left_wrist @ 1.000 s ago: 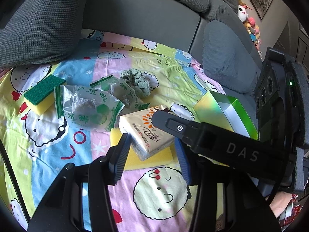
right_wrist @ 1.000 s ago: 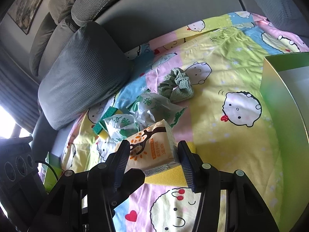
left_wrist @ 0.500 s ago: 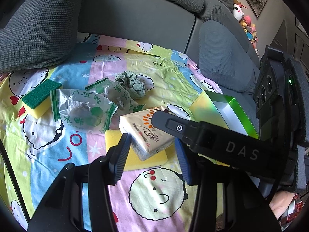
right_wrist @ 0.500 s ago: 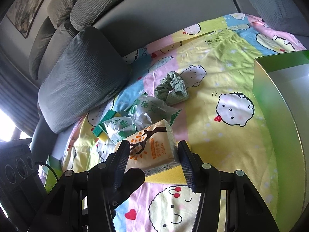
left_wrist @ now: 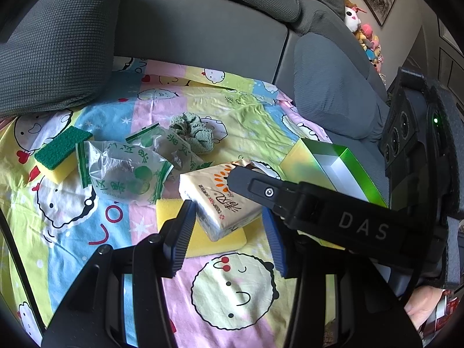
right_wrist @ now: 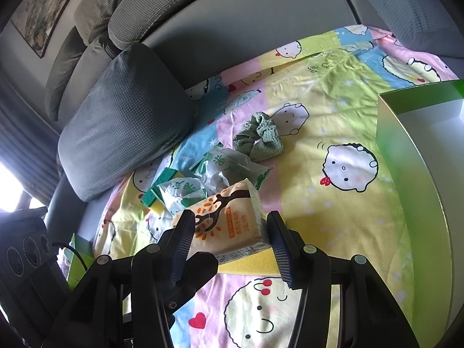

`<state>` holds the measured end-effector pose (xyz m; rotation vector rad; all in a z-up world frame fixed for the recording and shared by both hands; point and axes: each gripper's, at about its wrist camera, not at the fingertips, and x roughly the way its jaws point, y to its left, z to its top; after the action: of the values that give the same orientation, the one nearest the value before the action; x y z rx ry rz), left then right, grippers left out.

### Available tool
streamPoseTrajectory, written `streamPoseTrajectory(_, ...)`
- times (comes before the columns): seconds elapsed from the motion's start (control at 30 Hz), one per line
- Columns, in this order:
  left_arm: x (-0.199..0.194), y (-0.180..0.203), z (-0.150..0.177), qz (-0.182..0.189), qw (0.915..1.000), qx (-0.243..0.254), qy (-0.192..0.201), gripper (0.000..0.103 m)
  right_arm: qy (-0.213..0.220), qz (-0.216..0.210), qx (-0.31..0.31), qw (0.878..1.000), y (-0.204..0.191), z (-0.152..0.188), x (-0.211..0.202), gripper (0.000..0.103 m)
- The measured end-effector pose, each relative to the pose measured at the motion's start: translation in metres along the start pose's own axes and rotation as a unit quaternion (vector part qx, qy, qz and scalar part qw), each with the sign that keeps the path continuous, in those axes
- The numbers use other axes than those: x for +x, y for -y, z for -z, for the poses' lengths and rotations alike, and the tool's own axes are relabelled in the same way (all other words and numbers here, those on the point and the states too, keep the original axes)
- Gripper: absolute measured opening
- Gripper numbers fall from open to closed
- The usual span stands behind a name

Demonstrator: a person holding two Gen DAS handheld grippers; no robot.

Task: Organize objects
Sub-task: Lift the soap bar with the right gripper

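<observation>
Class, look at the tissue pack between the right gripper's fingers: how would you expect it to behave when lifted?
The tissue pack looks soft, so it will probably squash slightly. Its glossy wrapper may slip. It probably weighs little for its size.

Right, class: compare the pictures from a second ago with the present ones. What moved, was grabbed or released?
Nothing was taken hold of or let go. Only the right wrist view drifted: the green scrunchie and green box sit slightly further left in frame. The right gripper still clamps the tissue pack over the yellow sponge; the left gripper stays open beside it.
</observation>
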<state>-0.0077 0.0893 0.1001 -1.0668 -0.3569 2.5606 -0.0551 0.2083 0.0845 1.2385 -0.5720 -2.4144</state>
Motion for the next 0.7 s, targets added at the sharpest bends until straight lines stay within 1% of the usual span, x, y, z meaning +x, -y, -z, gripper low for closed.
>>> streamPoseTrajectory(0.17,-0.004,0.003,0.0,0.007,0.9999,0.009,0.006,0.045,0.01,0.002,-0.005,1.0,-0.002,0.0,-0.007,0.054)
streamPoseTrajectory(0.7,-0.016,0.024,-0.005,0.015,0.998,0.043,0.044,0.045,0.05,-0.003,-0.01,0.999,-0.003,0.0,-0.037,0.055)
